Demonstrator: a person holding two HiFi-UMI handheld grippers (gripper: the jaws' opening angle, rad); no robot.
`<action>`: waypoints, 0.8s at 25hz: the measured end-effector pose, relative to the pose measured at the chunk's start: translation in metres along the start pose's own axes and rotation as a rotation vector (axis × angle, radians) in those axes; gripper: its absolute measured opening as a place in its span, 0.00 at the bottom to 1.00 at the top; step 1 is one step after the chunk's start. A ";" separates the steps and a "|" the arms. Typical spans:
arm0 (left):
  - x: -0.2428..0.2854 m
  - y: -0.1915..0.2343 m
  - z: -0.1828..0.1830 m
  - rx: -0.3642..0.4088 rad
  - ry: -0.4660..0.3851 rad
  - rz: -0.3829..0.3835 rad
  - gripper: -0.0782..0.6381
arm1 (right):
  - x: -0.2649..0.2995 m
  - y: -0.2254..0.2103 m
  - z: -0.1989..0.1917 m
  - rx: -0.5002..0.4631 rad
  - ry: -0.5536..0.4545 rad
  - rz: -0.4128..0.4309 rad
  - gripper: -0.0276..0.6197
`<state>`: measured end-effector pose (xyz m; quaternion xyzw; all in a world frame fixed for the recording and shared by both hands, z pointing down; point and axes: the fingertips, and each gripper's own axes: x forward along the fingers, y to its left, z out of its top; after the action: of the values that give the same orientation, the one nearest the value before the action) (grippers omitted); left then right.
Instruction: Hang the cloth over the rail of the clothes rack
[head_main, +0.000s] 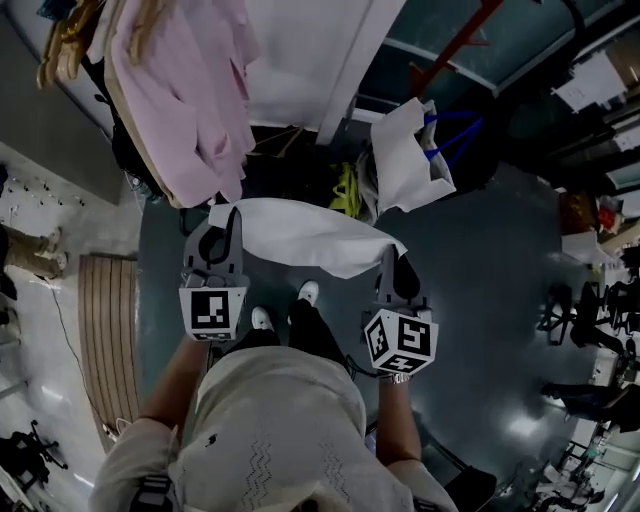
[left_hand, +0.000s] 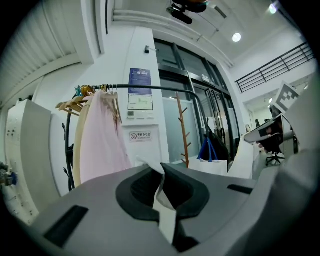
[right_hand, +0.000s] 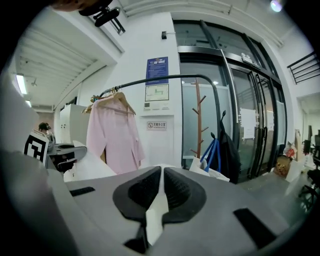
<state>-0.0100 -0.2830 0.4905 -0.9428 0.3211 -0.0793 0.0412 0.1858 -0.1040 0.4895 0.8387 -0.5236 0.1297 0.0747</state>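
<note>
A white cloth (head_main: 300, 236) is stretched between my two grippers in the head view, above the floor. My left gripper (head_main: 226, 222) is shut on the cloth's left corner, and a strip of white cloth (left_hand: 165, 210) shows pinched between its jaws. My right gripper (head_main: 392, 258) is shut on the right corner, with white cloth (right_hand: 155, 212) squeezed between its pads. The clothes rack's dark curved rail (right_hand: 165, 78) stands ahead and above, and it appears as rail (left_hand: 150, 88) in the left gripper view. A pink shirt (right_hand: 114, 134) hangs from it on a wooden hanger.
A wooden coat stand (right_hand: 198, 125) with a blue-handled white bag (right_hand: 212, 160) stands right of the rack. Glass doors (right_hand: 250, 120) lie behind it. Pink garments (head_main: 185, 90) hang at the upper left of the head view. A wooden slatted bench (head_main: 108, 340) is at my left.
</note>
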 end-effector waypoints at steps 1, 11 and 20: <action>0.006 0.001 0.005 0.007 -0.009 0.007 0.13 | 0.008 -0.004 0.005 -0.002 -0.009 0.010 0.08; 0.066 0.019 0.064 0.056 -0.077 0.163 0.13 | 0.084 -0.059 0.072 -0.006 -0.105 0.105 0.08; 0.086 0.020 0.092 0.050 -0.114 0.275 0.13 | 0.124 -0.096 0.134 -0.025 -0.196 0.154 0.08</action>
<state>0.0609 -0.3488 0.4083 -0.8916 0.4423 -0.0272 0.0934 0.3427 -0.2028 0.3993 0.8036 -0.5929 0.0460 0.0234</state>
